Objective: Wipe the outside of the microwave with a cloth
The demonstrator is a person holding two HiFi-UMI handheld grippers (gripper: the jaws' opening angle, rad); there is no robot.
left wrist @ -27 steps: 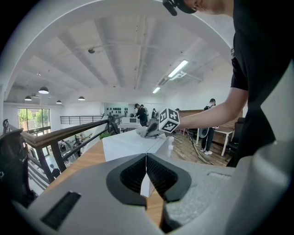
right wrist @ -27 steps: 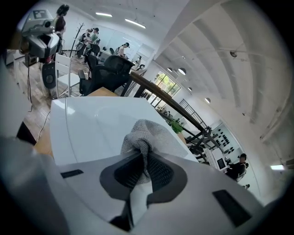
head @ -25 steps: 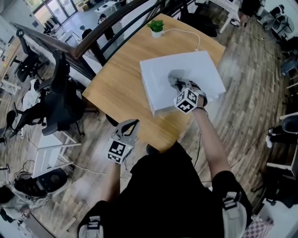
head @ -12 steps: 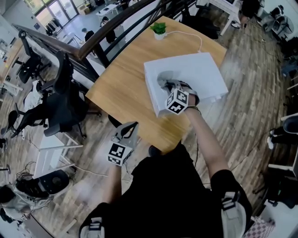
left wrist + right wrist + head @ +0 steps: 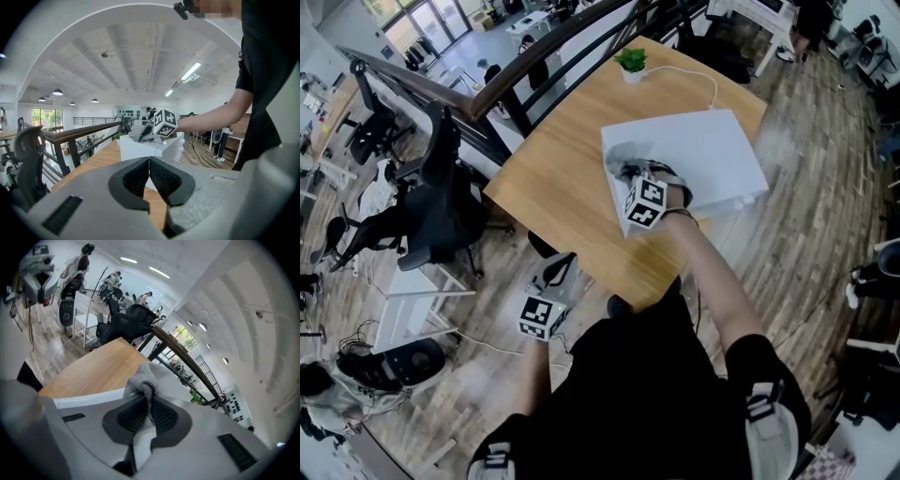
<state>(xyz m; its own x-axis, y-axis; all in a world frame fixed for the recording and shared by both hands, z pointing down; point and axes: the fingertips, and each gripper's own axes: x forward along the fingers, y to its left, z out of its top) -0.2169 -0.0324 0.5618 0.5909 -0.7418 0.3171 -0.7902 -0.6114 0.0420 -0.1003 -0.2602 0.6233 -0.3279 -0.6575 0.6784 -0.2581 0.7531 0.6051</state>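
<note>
Microwave [image 5: 712, 155] first: in the head view it sits on the far right part of the wooden table [image 5: 553, 178], white, with its top face toward the camera. Its long side runs from the near left corner away to the right. The right gripper [image 5: 628, 180] rests on that near left corner with the grey cloth [image 5: 622, 167] bunched under its tip. Nearly all of the top lies beyond it, away and to the right, so the coming strokes probably have to run that way. The left gripper [image 5: 557, 272] hangs off the near table edge, well apart from the microwave, so the right one is the nearer by far.

In the left gripper view, the two jaws meet at their tips with nothing between them. Beyond them stands the microwave, with the right gripper's marker cube on top of it.

In the right gripper view, the jaws are clamped on a fold of the cloth, which rises out between them and lies against the white top. The table edge shows just to the left.
</note>
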